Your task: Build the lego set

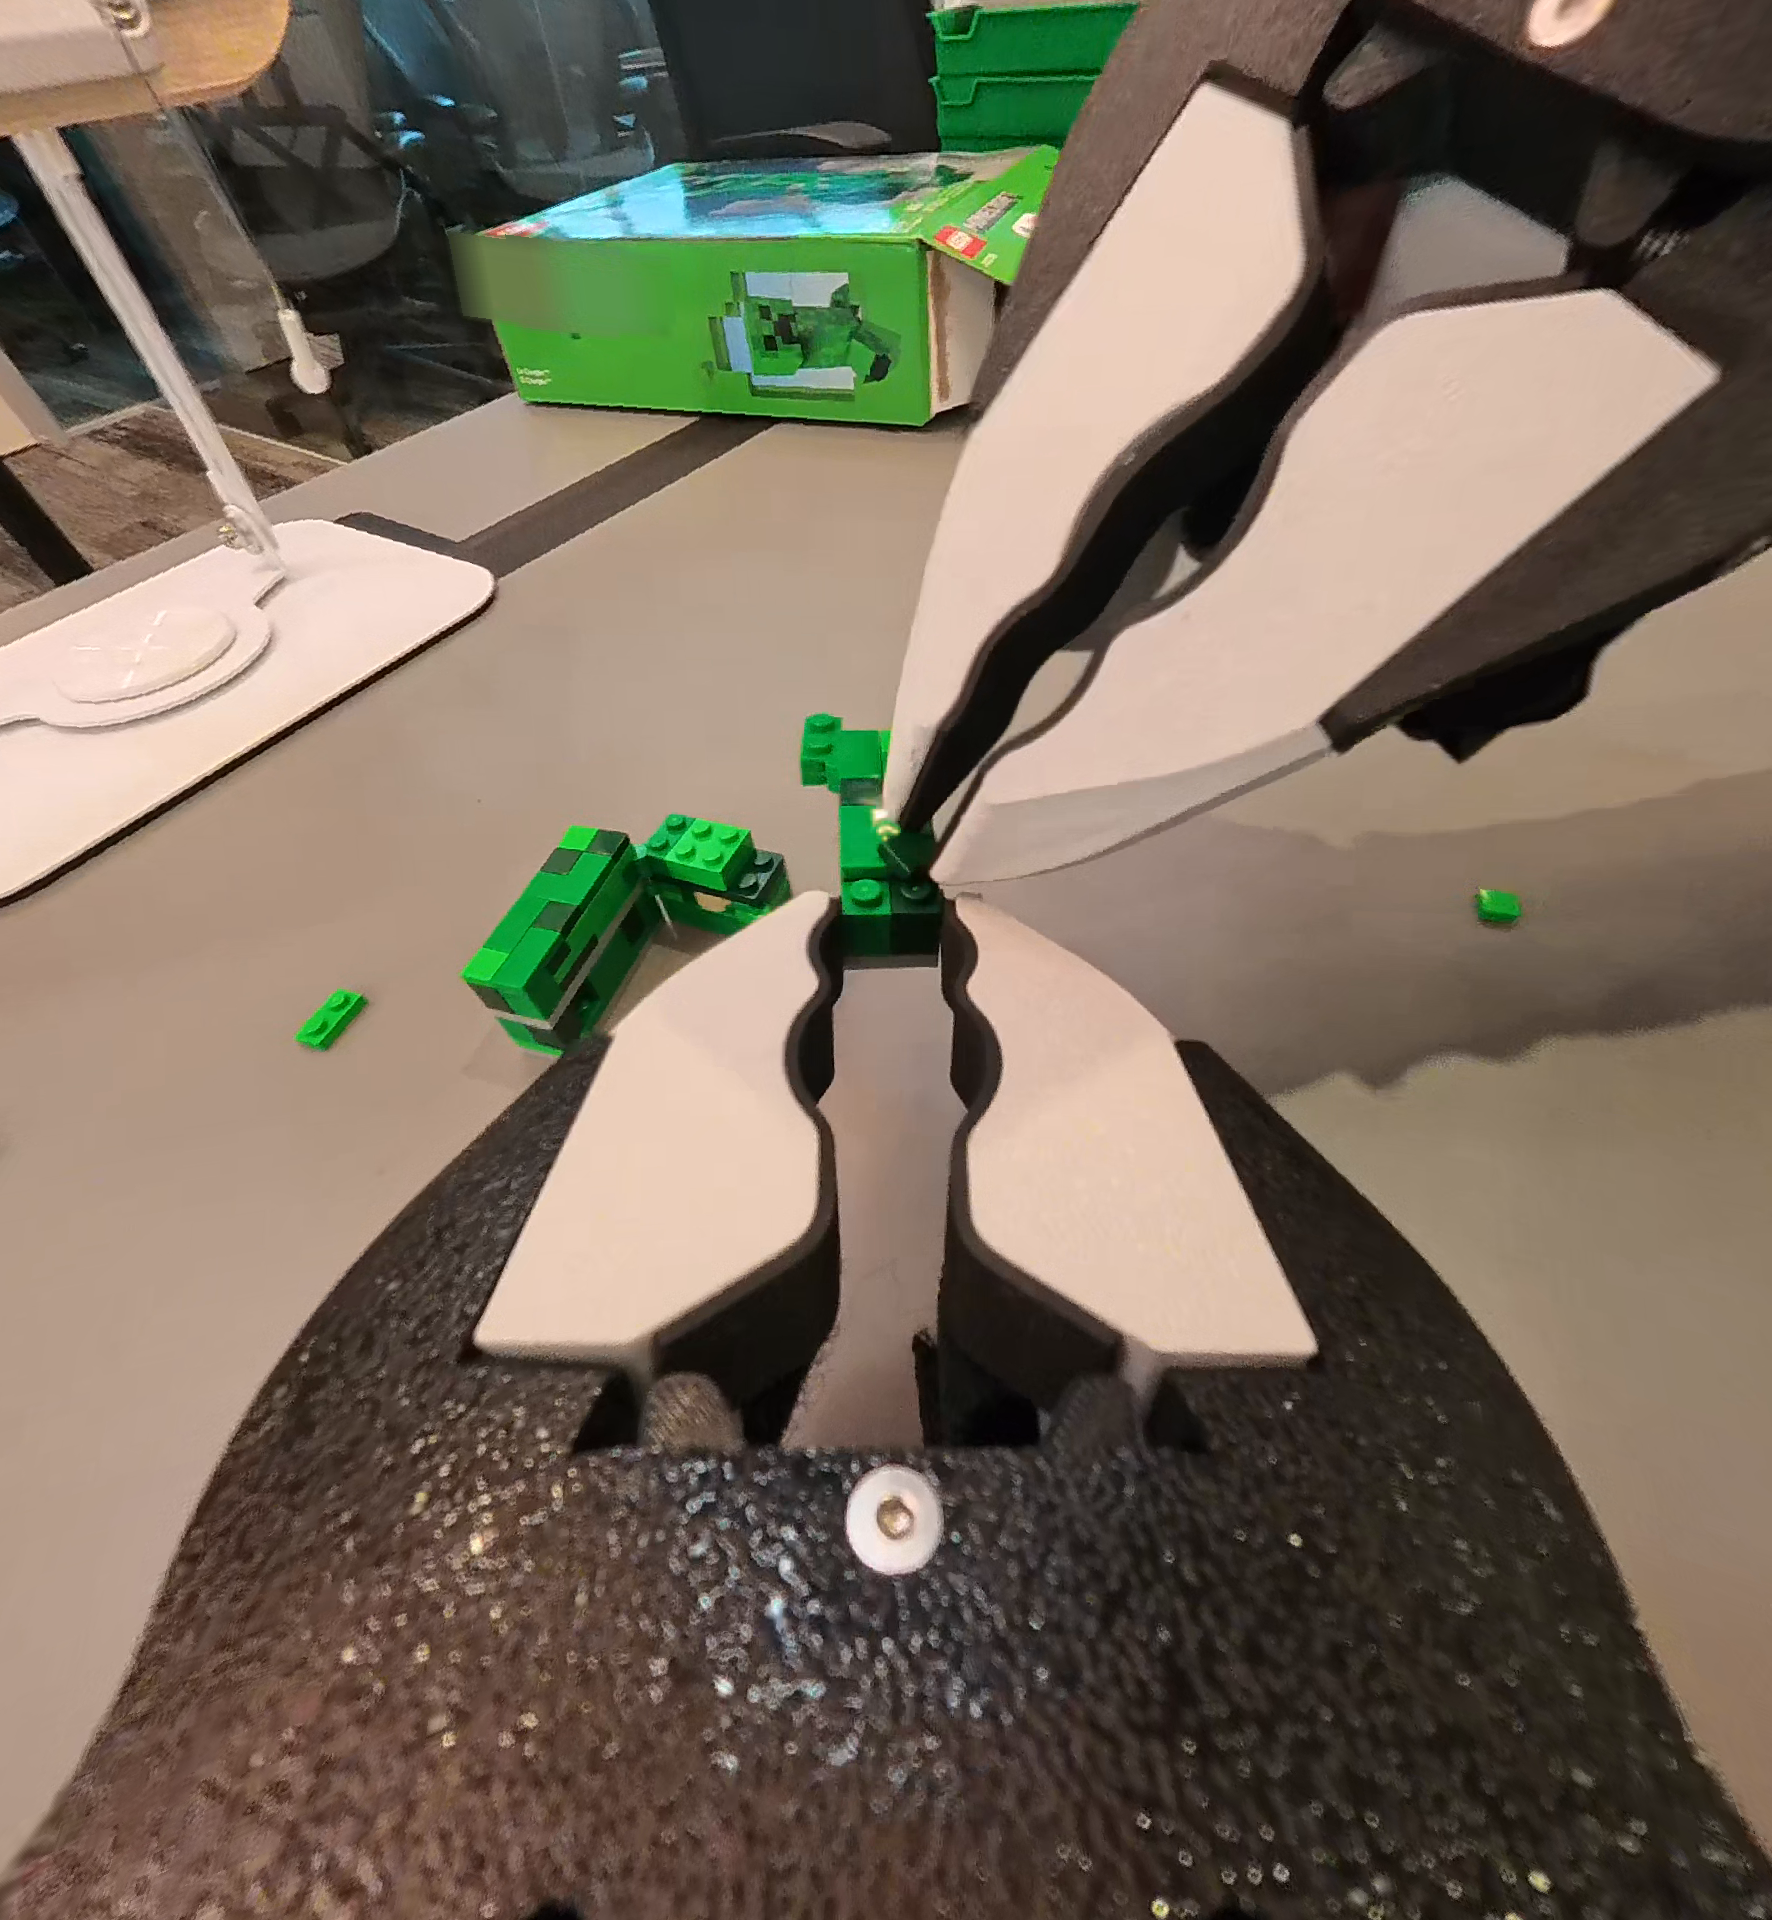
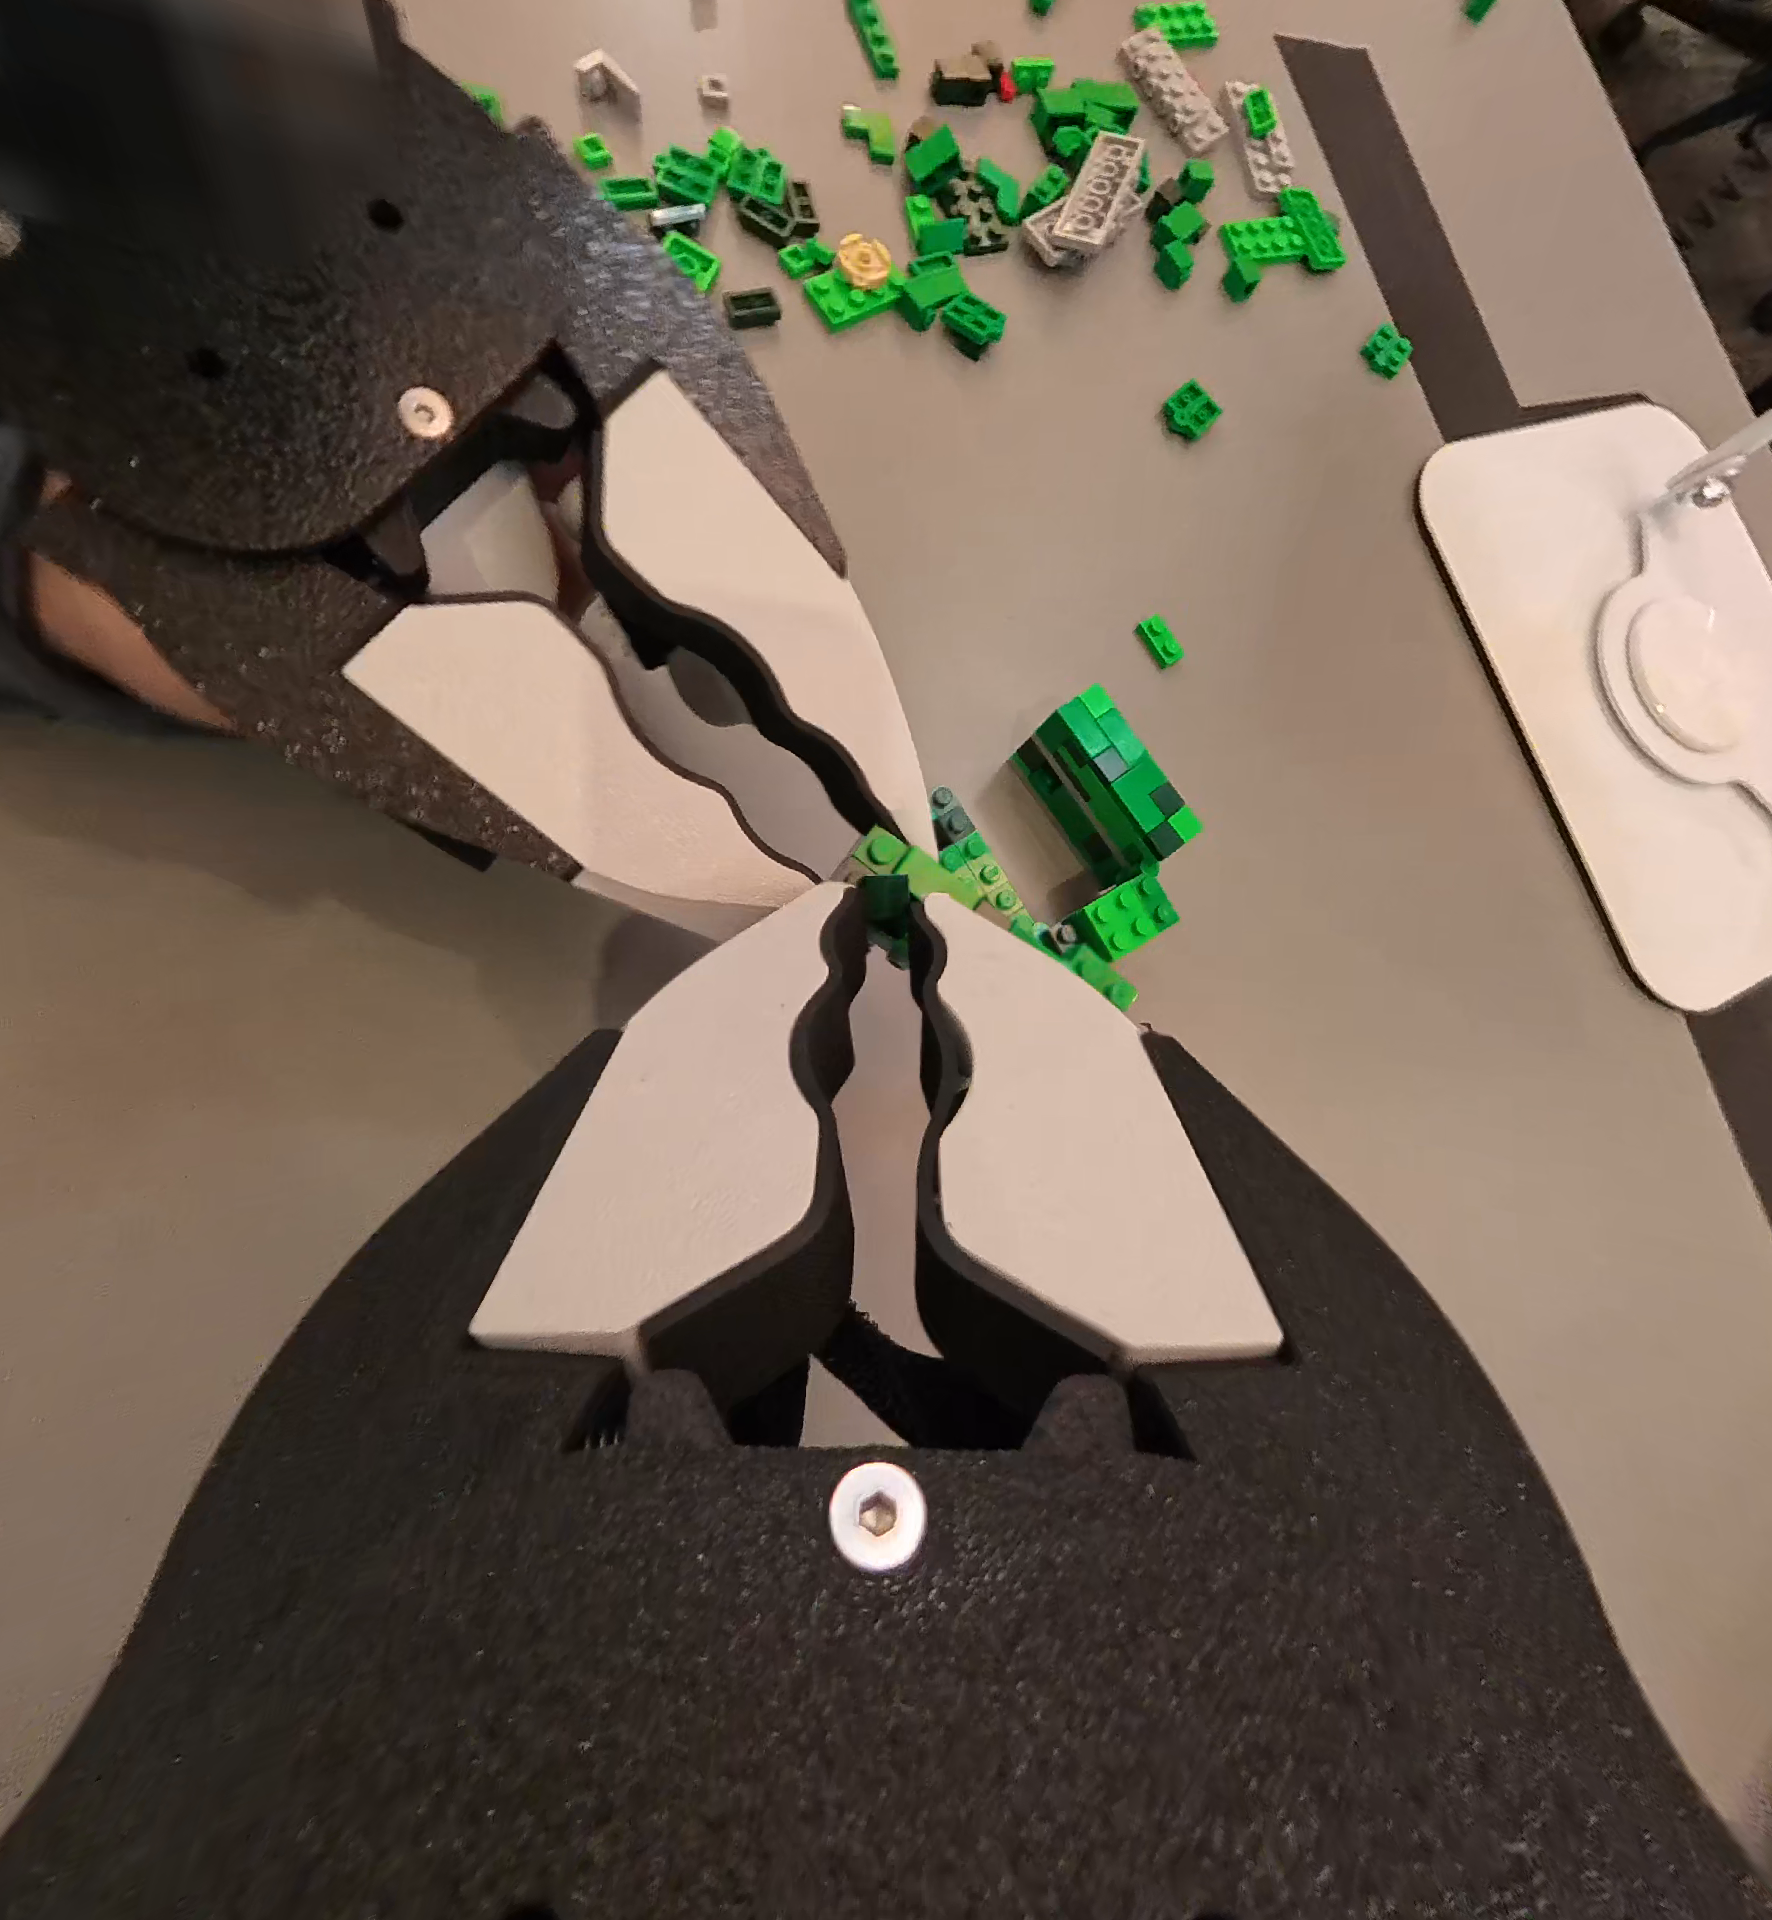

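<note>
Two tongs meet over the counter [image 1: 653,665]: left tongs [image 1: 890,920] clamp the green sub-assembly [image 1: 887,883] while right tongs [image 2: 884,914] pinch a dark green piece [image 2: 884,896] above it, which could twist loose if pressed off-stud.

Green bricks [image 2: 965,197] in light and dark shades, grey table [image 1: 653,665], white-fingered black hand-held gripper [image 1: 887,914].

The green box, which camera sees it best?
The left wrist view. The green box lies on its side at the back of the grey table, almost whole, one end behind the right tool. The right wrist view shows no clear box.
</note>
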Demonstrator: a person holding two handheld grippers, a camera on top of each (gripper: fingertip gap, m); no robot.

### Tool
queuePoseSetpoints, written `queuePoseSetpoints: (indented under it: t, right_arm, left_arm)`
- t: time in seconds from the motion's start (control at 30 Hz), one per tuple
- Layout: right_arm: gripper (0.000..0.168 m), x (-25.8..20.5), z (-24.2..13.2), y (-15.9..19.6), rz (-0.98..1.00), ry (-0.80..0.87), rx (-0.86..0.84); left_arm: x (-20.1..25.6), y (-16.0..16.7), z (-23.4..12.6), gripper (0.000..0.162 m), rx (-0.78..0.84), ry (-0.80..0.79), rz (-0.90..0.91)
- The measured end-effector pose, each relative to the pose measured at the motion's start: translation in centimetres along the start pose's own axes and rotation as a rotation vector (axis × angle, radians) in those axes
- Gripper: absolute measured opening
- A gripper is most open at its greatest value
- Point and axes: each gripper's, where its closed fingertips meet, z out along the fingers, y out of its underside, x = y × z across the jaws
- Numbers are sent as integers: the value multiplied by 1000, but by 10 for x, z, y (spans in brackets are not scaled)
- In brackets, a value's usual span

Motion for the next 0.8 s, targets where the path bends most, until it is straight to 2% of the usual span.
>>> queuePoseSetpoints:
  t: [0.17, 0.33, 0.8]
  right_arm:
    - [7, -9, -14, 1, -195, -46, 26]
    - [7, -28, -30, 13, -306, -196, 28]
    - [7, -40, -34, 22, -354, -267, -29]
  left_arm:
    - [22, -4, -3, 17, 29, 206, 18]
    - [46, -4, -10, 17, 38, 401, 50]
    - [60, -1, -12, 17, 12, 482, 74]
